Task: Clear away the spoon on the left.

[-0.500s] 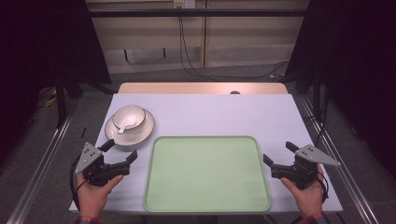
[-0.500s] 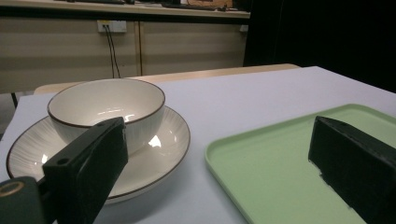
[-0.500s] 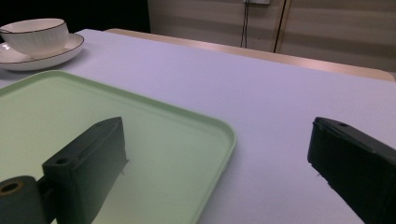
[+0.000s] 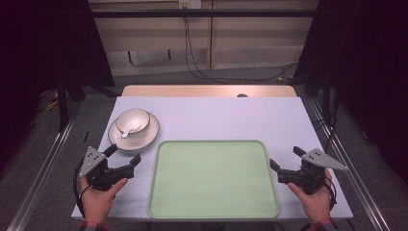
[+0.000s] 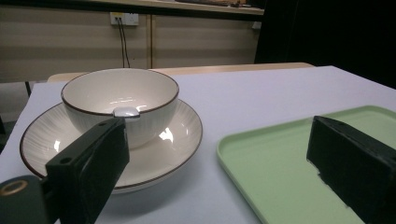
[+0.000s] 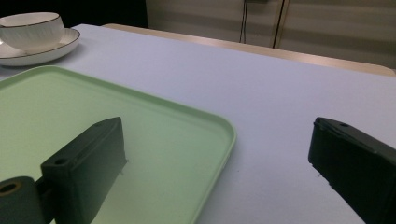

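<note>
Both tools sit at the near edge of the table [image 4: 231,115], each in a hand; the left gripper [image 4: 124,156] has its jaws spread wide with nothing between them, one tip reaching toward the plate's near rim and the other pointing at the tray's left edge; in the left gripper view its jaws stand far apart, the plate and bowl seen past the left jaw, the tray's corner past the right one; the right gripper [image 4: 285,158] is likewise spread and empty, just beside the tray's right edge, one jaw over the tray's rim and the other over bare table in the right gripper view; between the two tools lies the green tray [image 4: 214,178], flat and bare, its rim raised; farther off, just beyond the left gripper and near the tray's far left corner, stands the white plate [image 4: 150,132] with a dark rim; the bowl [image 4: 133,120] sits upright on it; a white spoon [image 4: 126,133] rests in the bowl, its handle end over the bowl's near lip.
</note>
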### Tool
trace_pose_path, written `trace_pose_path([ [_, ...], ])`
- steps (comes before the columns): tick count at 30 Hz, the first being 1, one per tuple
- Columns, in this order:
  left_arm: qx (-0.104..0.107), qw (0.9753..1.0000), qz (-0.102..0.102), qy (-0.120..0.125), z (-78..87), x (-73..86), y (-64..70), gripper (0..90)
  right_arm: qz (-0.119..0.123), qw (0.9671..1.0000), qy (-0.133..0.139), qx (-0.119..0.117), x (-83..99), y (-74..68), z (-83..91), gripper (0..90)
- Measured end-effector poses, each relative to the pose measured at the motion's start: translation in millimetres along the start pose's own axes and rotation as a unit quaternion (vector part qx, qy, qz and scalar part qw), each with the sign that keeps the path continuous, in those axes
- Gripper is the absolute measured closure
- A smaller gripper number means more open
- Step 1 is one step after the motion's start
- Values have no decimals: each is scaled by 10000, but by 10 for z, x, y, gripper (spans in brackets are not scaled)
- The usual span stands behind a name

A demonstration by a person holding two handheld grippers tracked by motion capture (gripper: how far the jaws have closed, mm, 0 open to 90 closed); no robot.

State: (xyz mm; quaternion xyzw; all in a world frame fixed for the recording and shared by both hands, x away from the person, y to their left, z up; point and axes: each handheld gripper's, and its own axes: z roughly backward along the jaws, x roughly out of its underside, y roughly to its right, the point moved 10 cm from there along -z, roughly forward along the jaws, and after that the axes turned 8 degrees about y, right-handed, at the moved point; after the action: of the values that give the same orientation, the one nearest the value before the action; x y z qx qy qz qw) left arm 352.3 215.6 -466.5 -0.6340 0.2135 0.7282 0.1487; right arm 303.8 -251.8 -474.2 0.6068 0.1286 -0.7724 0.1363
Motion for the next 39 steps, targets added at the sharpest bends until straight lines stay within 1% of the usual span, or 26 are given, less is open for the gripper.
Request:
trace_pose_path([
  [4,-80,10000,49,-12,-18,4,-45,64,30,10000,-55,-9,13,-18,-7,33],
  [5,-146,9999,31,-39,-31,9,-73,64,46,10000,-58,-28,15,-24,-12,34],
  [6,-198,9998,28,-60,-52,15,-112,67,76,10000,-12,-3,3,-23,-12,33],
  [7,-244,9997,49,-75,-65,20,-131,67,62,10000,5,-46,-5,-28,-9,32],
  [8,-244,9997,49,-75,-65,20,-131,68,62,10000,5,-46,-5,-28,-9,32],
  [9,-262,9996,16,-93,-94,25,-167,71,35,10000,-9,-39,1,-25,-9,32],
  [10,-262,9996,16,-93,-94,25,-167,73,52,10000,-20,-30,7,-20,-11,32],
  [11,-356,9993,-17,-123,-123,29,-211,77,72,10000,-26,-36,12,-14,-16,32],
  [13,-345,9993,-16,-139,-140,33,-226,83,69,10000,-47,-16,17,-11,-19,32],
  [15,-426,9990,-5,-140,-172,26,-268,89,37,10000,-11,-15,4,-16,-13,34],
  [21,-572,9983,30,-119,-300,2,-402,89,47,10000,18,-28,-2,-28,-15,33],
  [23,-591,9982,19,-134,-312,6,-421,89,52,10000,22,-31,-1,-27,-17,33],
  [24,-645,9978,2,-151,-338,21,-456,92,53,10000,18,-22,-1,-27,-15,34],
  [26,-619,9979,3,-177,-350,32,-468,94,82,10000,29,-35,-6,-27,-13,34],
  [27,-654,9977,19,-195,-373,47,-489,96,100,9999,49,-30,-13,-27,-12,34],
  [29,-725,9970,-37,-252,-400,69,-531,103,96,9999,78,-42,-28,-46,-9,34],
  [30,-725,9970,-37,-252,-400,69,-531,106,118,9999,90,-40,-31,-47,-12,34],
  [31,-788,9966,-7,-259,-413,79,-546,106,118,9999,90,-40,-31,-47,-12,34],
  [32,-832,9961,-3,-303,-420,98,-559,112,127,9998,81,-93,-31,-60,-12,34],
  [33,-781,9966,-1,-280,-432,103,-555,119,127,9999,69,-77,-30,-65,-12,34],
  [34,-780,9965,-66,-301,-444,108,-556,133,147,9998,72,-72,-28,-66,-17,34],
  [35,-783,9964,-84,-306,-452,107,-558,147,180,9998,72,-86,-25,-68,-21,34],
  [36,-776,9965,-68,-294,-461,103,-560,151,190,9998,76,-80,-25,-67,-22,34],
  [37,-832,9961,-86,-282,-469,97,-578,159,188,9998,73,-81,-24,-69,-23,34],
  [38,-844,9961,-30,-245,-484,91,-590,175,201,9997,78,-105,-28,-73,-18,35],
  [39,-844,9961,-30,-245,-484,91,-590,185,201,9997,78,-105,-28,-73,-18,35],
])
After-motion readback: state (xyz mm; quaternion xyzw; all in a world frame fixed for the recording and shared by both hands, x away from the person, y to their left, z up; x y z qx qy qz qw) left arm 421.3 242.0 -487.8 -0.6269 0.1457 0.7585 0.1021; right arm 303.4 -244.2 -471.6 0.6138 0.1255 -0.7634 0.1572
